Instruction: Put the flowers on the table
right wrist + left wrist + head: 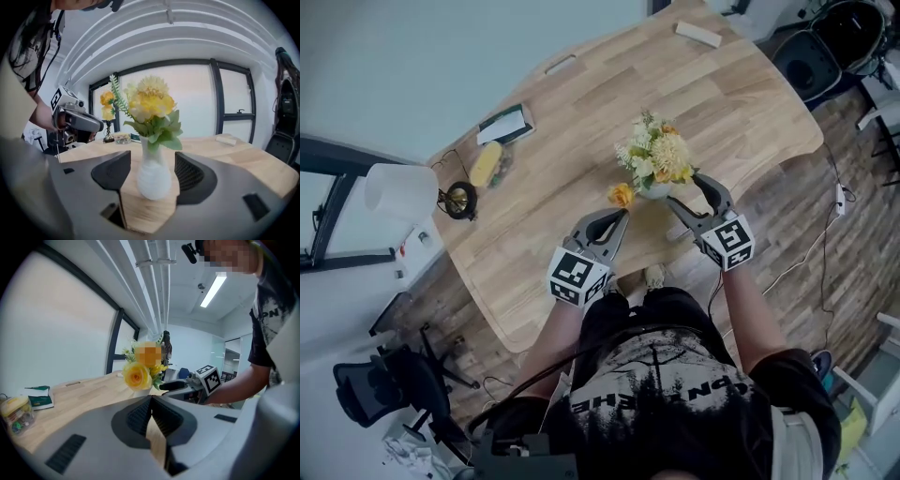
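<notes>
A white vase [656, 190] [152, 180] of yellow and cream flowers [656, 155] [150, 105] stands upright on the wooden table [581, 122] near its front edge. My right gripper [680, 190] [152, 168] is open, one jaw on each side of the vase with gaps showing. My left gripper [623, 216] [151, 398] is shut, its tips meeting just left of the vase. A single yellow rose [622, 195] [137, 375] [107, 99] stands right above those tips, and its stem seems to run down into them.
On the table's left are a green book [506, 125], a yellow-lidded jar [486, 164] and a dark round ornament [457, 200]. A white block [698, 34] lies at the far end. A white lampshade [398, 190] and an office chair [384, 384] stand off the table's left.
</notes>
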Demonstrator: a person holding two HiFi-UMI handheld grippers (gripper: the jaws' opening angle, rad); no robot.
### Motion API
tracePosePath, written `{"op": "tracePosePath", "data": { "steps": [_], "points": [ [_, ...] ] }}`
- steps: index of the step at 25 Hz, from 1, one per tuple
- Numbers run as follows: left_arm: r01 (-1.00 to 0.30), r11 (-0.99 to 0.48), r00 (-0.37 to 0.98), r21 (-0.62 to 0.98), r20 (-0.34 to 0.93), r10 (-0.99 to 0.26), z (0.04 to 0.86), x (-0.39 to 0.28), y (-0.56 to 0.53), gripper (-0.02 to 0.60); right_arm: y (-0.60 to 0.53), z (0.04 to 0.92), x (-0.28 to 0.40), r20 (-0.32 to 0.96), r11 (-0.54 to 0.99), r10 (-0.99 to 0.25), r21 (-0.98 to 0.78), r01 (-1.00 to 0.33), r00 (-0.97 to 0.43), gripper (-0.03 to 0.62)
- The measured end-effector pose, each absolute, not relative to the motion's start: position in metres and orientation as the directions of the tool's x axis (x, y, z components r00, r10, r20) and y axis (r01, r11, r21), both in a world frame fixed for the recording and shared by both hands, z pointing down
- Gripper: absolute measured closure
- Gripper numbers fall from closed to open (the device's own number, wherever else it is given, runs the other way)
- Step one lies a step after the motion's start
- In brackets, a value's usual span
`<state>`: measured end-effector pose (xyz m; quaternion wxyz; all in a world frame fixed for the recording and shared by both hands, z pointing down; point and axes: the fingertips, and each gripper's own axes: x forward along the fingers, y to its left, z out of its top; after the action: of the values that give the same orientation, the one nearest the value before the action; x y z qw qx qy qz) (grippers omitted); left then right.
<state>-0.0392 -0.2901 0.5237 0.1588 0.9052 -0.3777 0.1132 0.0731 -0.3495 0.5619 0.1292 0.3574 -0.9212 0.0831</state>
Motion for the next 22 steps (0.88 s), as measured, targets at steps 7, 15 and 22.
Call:
{"op": "tracePosePath", "data": {
  "steps": [7, 15, 22],
  "points": [
    [-0.738, -0.659, 0.671, 0.143, 0.263, -0.694, 0.484, -0.048, -0.297, 0.568, -0.339, 0.492, 0.089, 0.209, 0.728, -0.660, -0.061, -0.683, -0.722, 0.461],
    [-0.775, -0.626, 0.629, 0.085, 0.195, -0.752, 0.446, -0.064, -0.303, 0.568, -0.338, 0.437, 0.090, 0.148, 0.748, -0.653, -0.028, -0.663, -0.743, 0.562],
    [-0.792, -0.603, 0.610, 0.093, 0.172, -0.774, 0.437, -0.076, -0.297, 0.568, -0.331, 0.424, 0.089, 0.139, 0.753, -0.650, -0.020, -0.658, -0.747, 0.568]
  ]
}}
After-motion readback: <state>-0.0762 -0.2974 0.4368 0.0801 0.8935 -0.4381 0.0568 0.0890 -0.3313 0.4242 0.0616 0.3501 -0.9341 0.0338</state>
